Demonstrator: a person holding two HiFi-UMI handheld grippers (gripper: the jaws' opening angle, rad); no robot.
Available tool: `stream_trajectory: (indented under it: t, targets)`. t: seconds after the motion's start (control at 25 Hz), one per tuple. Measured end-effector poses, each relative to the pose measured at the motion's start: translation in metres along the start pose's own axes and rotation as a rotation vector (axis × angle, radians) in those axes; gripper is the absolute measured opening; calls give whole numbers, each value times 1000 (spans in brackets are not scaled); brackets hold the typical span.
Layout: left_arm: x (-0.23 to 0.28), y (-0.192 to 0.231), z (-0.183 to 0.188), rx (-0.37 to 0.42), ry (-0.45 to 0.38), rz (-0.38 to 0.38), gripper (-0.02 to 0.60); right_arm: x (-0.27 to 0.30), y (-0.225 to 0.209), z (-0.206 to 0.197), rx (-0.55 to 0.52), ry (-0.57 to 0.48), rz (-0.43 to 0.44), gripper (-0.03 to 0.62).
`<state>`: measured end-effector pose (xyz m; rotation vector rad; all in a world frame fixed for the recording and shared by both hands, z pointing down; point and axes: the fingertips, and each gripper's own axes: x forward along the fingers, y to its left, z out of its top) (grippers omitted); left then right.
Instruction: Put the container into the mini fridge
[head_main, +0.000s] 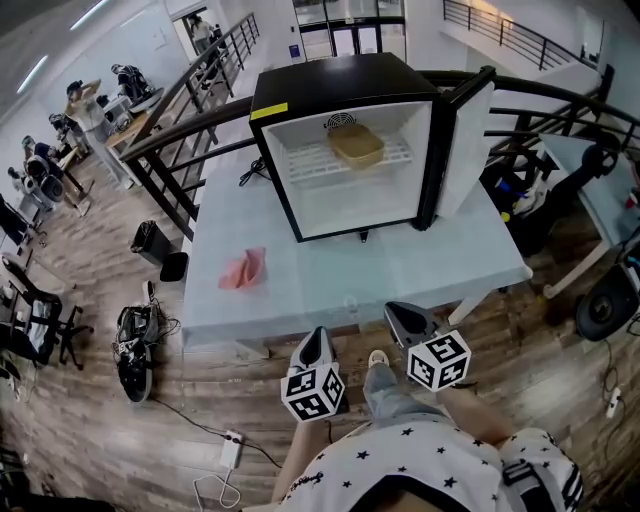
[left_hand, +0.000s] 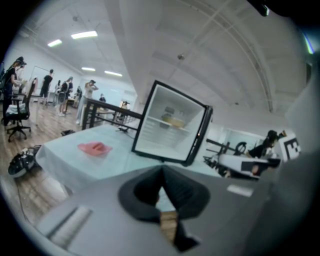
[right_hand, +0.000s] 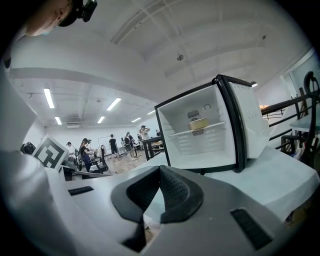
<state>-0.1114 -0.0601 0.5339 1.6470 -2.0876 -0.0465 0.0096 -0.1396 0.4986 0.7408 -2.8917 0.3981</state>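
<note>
The black mini fridge (head_main: 340, 85) stands on the pale table (head_main: 330, 290) with its door (head_main: 465, 150) swung open to the right. A tan container (head_main: 356, 145) rests on the wire shelf inside; it also shows in the left gripper view as the container (left_hand: 173, 120) and in the right gripper view as the container (right_hand: 198, 123). My left gripper (head_main: 316, 337) and right gripper (head_main: 403, 316) hover over the floor in front of the table's near edge, well short of the fridge. Both are shut with nothing between the jaws, as the left gripper (left_hand: 161, 171) and right gripper (right_hand: 160, 171) show close up.
A pink crumpled item (head_main: 244, 270) lies on the table left of the fridge. Black railings (head_main: 190, 110) run behind the table. Bags and cables (head_main: 135, 340) lie on the wooden floor at left. People stand at desks far left.
</note>
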Motion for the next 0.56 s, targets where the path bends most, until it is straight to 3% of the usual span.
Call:
stream_trajectory:
  t: [0.56]
  targets:
    - [-5, -8, -4, 9, 4, 0, 8, -10, -1, 0, -5, -7, 15, 20]
